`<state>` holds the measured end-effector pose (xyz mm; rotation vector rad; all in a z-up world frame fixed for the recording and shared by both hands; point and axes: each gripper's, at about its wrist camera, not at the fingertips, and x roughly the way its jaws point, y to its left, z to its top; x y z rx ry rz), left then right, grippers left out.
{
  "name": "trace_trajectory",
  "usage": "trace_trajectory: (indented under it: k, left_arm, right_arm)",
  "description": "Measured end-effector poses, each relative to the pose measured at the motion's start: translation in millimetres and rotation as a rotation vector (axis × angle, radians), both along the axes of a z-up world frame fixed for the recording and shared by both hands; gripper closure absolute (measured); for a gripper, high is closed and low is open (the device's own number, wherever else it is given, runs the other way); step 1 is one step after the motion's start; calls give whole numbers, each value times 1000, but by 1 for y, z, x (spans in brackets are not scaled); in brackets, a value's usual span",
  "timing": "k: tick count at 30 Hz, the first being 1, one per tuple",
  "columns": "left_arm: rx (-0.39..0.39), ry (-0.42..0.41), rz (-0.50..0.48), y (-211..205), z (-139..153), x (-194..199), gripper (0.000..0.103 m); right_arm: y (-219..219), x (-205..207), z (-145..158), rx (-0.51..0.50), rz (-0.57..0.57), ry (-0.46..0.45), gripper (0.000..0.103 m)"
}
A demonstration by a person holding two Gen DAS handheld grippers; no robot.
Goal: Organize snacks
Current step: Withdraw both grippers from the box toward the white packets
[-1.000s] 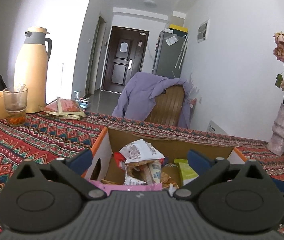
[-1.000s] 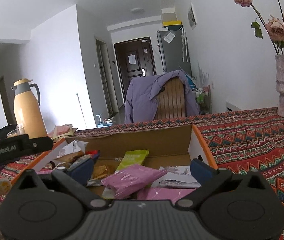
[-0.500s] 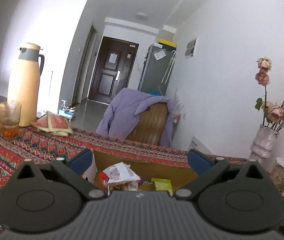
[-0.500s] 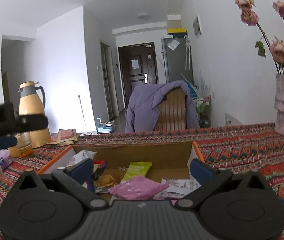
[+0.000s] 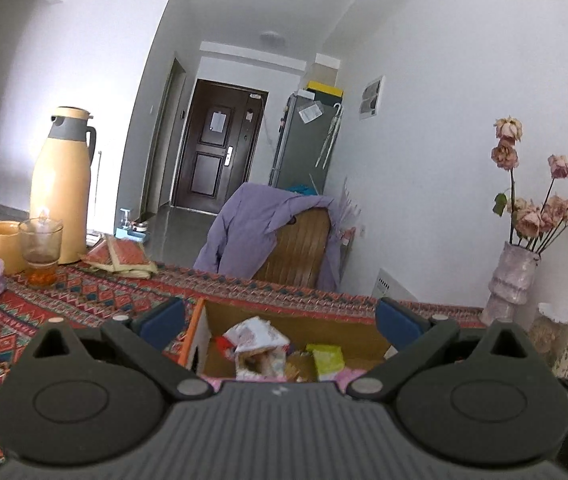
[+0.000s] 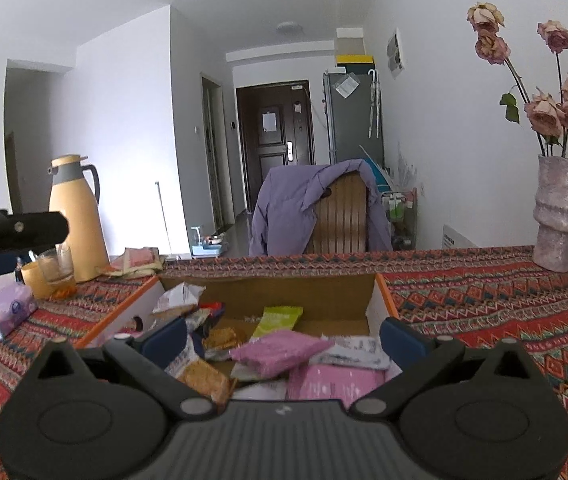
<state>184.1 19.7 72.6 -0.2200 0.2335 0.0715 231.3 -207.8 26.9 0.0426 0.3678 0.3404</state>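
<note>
Right now both grippers hover above a cardboard box (image 6: 379, 300) full of snacks, each with its jaws spread wide and nothing between them. The left gripper (image 5: 280, 318) looks down over the near edge of the box, whose orange-trimmed white side flap (image 5: 198, 334) shows between its blue fingertips (image 5: 162, 316). The right gripper (image 6: 282, 336) sits just over the heap of packets. The box rests on a worktop (image 6: 483, 300) covered with a red patterned cloth.

Inside the box, a pink packet (image 6: 280, 350) lies on top near the middle, touching a white printed wrapper (image 6: 353, 350) to its right. A lime-green packet (image 6: 280, 316) lies behind it, toward the far wall of the box. A crumpled white wrapper (image 6: 180, 298) stands up at the left side, and a clear pack of brown crackers (image 6: 204, 378) lies at the near left.

On the worktop to the left stand a tan thermos jug (image 6: 76, 216), a glass cup (image 6: 58, 270) and a purple tissue pack (image 6: 4, 310), well apart from the box. A vase of dried roses (image 6: 559, 216) stands at the far right. Behind the worktop, a wooden chair (image 6: 339, 218) carries a lilac jacket (image 6: 287, 204).
</note>
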Motion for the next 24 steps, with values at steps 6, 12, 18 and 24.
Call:
trace_trajectory:
  k: [6,12,18,24]
  left_arm:
    - [8,62,-4,8,-22,-17,0]
    - [14,145,7,15,-50,-29,0]
    - [23,210,24,19,-77,-34,0]
    - [34,180,49,21,-94,-34,0]
  right_arm:
    - [-4,-20,-9,-18,-6,27,0]
    - [-5,-34,-22,-39,-3,65,0]
    - [-5,-43,-33,-55,0,101,0]
    - [-4,-48,-39,-75,-2,125,0]
